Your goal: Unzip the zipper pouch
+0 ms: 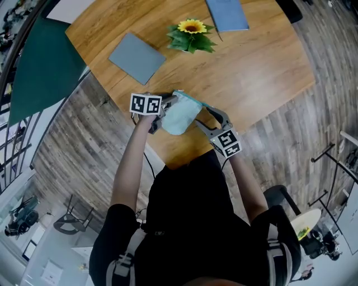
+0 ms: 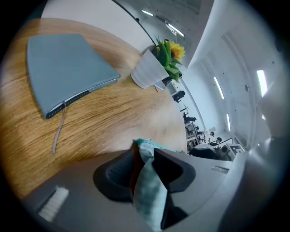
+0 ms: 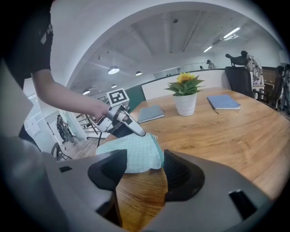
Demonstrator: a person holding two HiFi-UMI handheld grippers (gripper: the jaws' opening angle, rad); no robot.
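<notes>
A light teal zipper pouch (image 1: 180, 116) hangs over the near edge of the round wooden table (image 1: 251, 67). My left gripper (image 1: 165, 109) is shut on the pouch's left end. In the left gripper view the cloth (image 2: 147, 190) is pinched between the two dark pads. My right gripper (image 1: 201, 115) stands open at the pouch's right end. In the right gripper view that end of the pouch (image 3: 131, 154) lies flat between the wide jaws of my right gripper (image 3: 139, 165). The left gripper (image 3: 140, 132) shows there at the pouch's far corner.
A grey notebook (image 1: 137, 57) lies at the table's left. A potted sunflower (image 1: 191, 34) stands at the back middle, with a blue notebook (image 1: 226, 14) behind it. A green partition (image 1: 39, 61) stands to the left, and wood floor surrounds the table.
</notes>
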